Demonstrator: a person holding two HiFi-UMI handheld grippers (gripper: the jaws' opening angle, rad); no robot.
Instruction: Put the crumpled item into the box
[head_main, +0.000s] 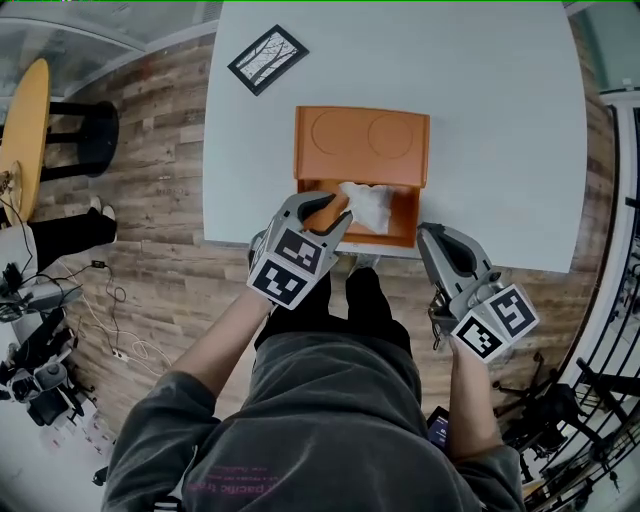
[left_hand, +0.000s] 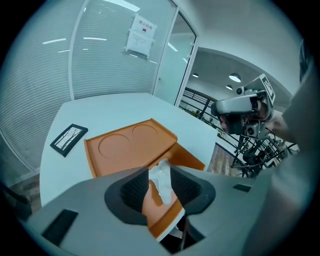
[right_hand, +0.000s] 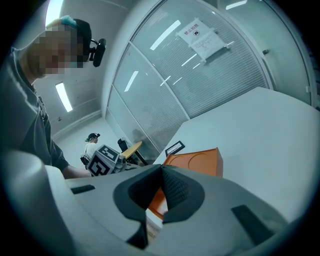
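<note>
person in grey (head_main: 330, 420) holds left gripper (head_main: 325, 208), jaws apart, over crumpled paper (head_main: 368, 205) in the orange box (head_main: 395, 240) mid-frame, right gripper (head_main: 433, 236) closed; release seemingly done, withdrawal next.

Print on the wall notice (left_hand: 139, 34) and sweatshirt (head_main: 300, 430) is illegible.

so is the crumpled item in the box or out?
In. The white crumpled item lies inside the open orange box, lid flipped back; the left tongs are open, pads off it.
</note>
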